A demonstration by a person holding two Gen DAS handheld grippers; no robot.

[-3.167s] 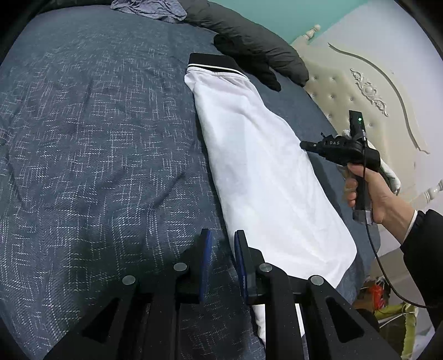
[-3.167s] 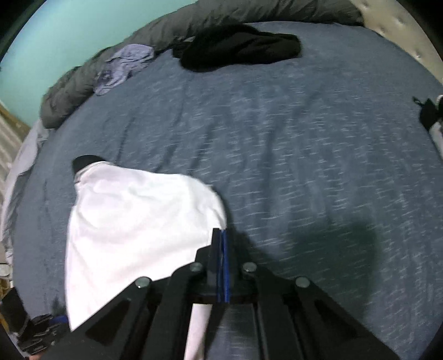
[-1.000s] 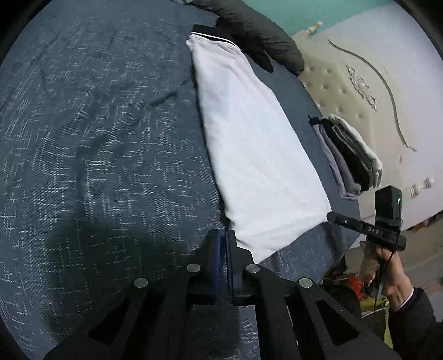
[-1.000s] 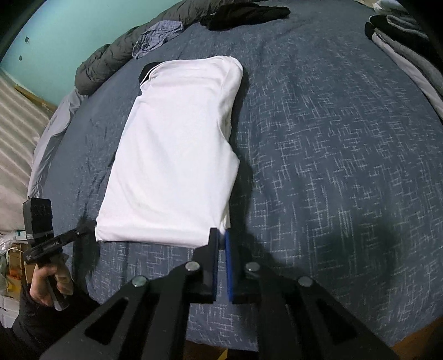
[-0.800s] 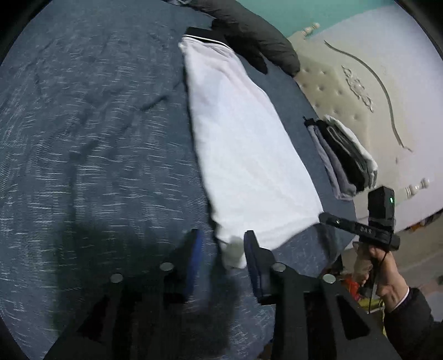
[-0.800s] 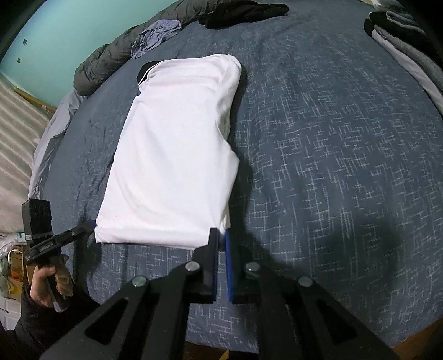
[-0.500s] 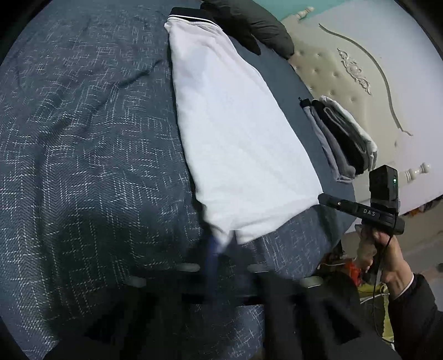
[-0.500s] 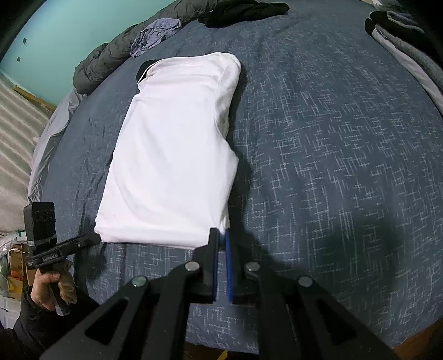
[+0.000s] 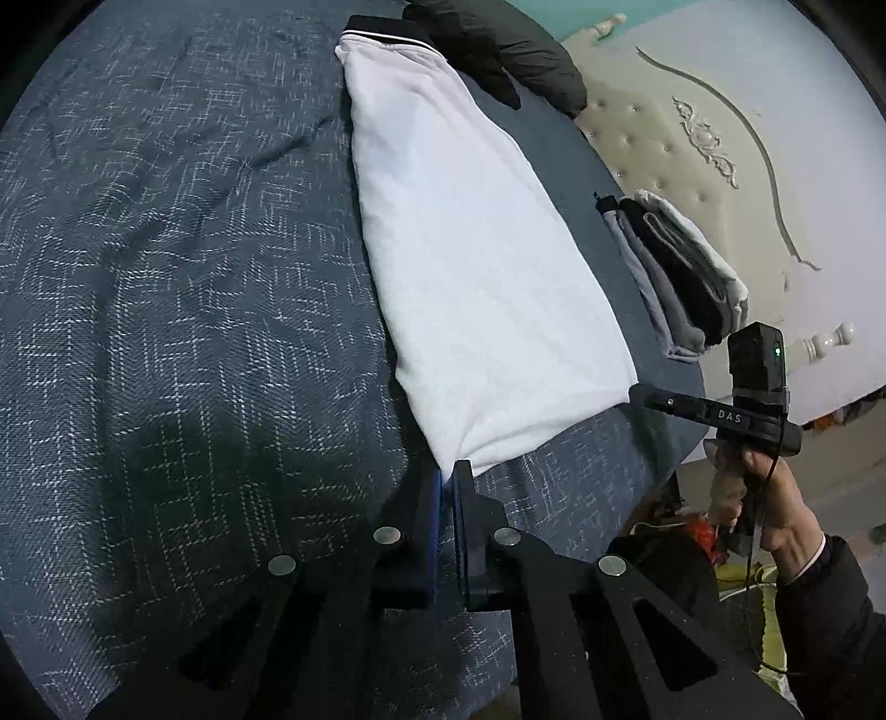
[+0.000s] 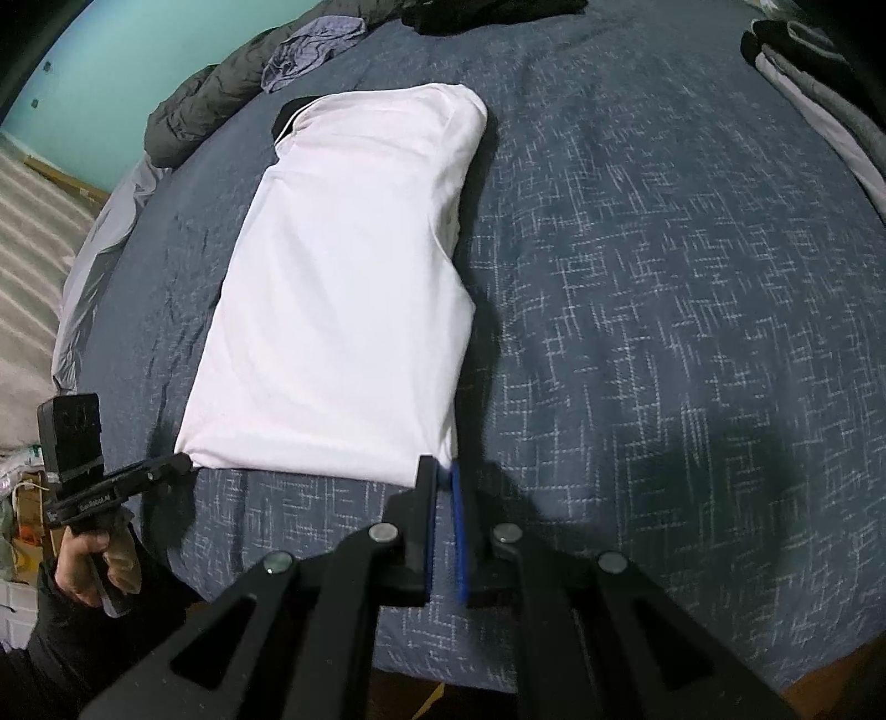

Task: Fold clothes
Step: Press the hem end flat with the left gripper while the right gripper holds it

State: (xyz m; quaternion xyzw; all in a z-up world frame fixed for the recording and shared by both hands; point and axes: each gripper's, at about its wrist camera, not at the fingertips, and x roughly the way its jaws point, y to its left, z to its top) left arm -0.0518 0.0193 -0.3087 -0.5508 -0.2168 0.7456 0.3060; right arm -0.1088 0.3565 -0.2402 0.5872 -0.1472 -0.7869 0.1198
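A white shirt [image 9: 487,266] with a black collar lies folded lengthwise into a long strip on the dark blue bedspread [image 9: 166,332]. My left gripper [image 9: 447,471] is shut on the near left corner of its hem. In the right wrist view the same shirt [image 10: 343,304] runs away from me, and the left gripper [image 10: 185,461] touches that hem corner. My right gripper [image 10: 441,471] pinches the other hem corner. Its jaws are opening slightly, with the fabric tip still between the pads. In the left wrist view the right gripper [image 9: 635,393] meets that same corner.
A stack of folded grey and black clothes [image 9: 675,282] sits by the cream headboard [image 9: 692,138]. A dark padded quilt [image 10: 205,105], a lilac garment [image 10: 310,50] and a black garment [image 10: 487,14] lie at the far end. The bed's edge is just below both grippers.
The left gripper opened around the hem corner, then shut on it. The right gripper stayed at its corner, its gap a touch wider.
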